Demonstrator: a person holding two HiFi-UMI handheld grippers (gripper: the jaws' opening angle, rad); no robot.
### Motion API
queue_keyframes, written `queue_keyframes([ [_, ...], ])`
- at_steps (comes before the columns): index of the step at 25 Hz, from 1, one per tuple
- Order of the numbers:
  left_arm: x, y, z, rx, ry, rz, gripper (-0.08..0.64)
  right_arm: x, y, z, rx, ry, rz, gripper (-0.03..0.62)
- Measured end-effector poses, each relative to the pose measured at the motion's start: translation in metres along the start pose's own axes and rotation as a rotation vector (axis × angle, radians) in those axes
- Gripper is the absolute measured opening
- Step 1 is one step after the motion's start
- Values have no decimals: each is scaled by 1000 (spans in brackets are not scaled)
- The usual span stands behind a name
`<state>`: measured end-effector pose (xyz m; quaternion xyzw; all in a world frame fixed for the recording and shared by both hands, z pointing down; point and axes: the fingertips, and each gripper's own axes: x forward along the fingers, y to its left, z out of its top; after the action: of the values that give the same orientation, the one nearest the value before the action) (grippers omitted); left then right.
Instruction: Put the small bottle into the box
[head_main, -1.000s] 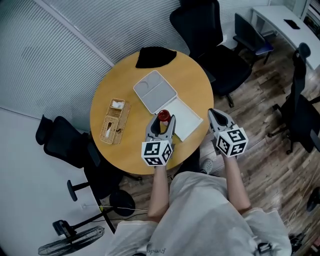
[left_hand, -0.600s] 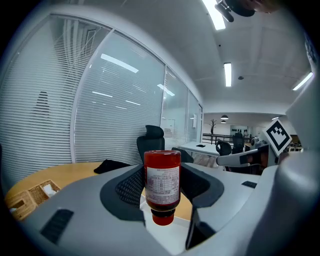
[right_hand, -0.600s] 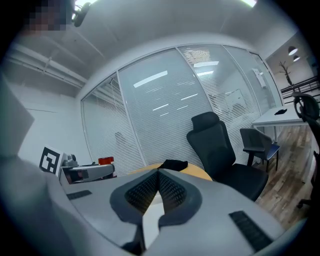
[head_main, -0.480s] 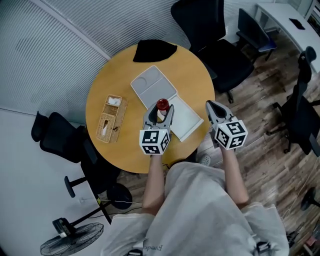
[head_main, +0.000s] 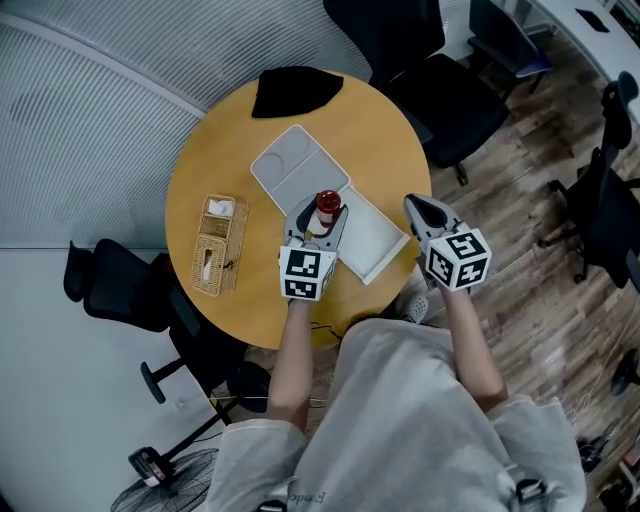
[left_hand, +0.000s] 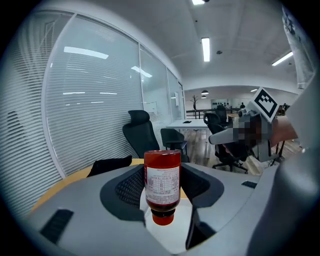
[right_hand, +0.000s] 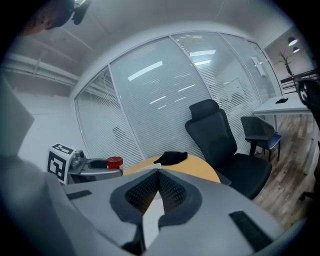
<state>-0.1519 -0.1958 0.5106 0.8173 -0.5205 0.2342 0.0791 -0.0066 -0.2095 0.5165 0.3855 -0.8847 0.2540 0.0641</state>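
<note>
The small bottle (head_main: 327, 201) has dark red contents, a red cap and a white label. My left gripper (head_main: 322, 210) is shut on it and holds it above the near edge of the open white box (head_main: 290, 165), close to where its two halves meet. In the left gripper view the bottle (left_hand: 162, 190) stands between the two pads with its cap end down. My right gripper (head_main: 420, 210) is shut on nothing and hangs by the table's right edge, beside the box's flat half (head_main: 375, 240). Its jaws (right_hand: 158, 176) touch each other.
The round wooden table (head_main: 215, 160) also carries a wicker basket (head_main: 218, 245) at the left and a black cloth (head_main: 293, 92) at the far edge. Black office chairs (head_main: 445, 95) stand behind the table, and another chair (head_main: 120, 290) stands at its left.
My left gripper has carried the bottle a little forward, further over the box. The right gripper has stayed shut beside the table edge.
</note>
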Motion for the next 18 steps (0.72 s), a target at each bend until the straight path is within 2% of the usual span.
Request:
queue_keyframes([
  [6, 22, -16, -17, 143, 87, -120, 236, 12, 1, -14, -19, 51, 13, 17],
  [9, 27, -24, -25, 194, 113, -178, 236, 14, 6, -22, 8, 54, 27, 17],
  [18, 34, -38, -55, 413, 235, -283, 236, 22, 13, -32, 16, 63, 45, 17],
])
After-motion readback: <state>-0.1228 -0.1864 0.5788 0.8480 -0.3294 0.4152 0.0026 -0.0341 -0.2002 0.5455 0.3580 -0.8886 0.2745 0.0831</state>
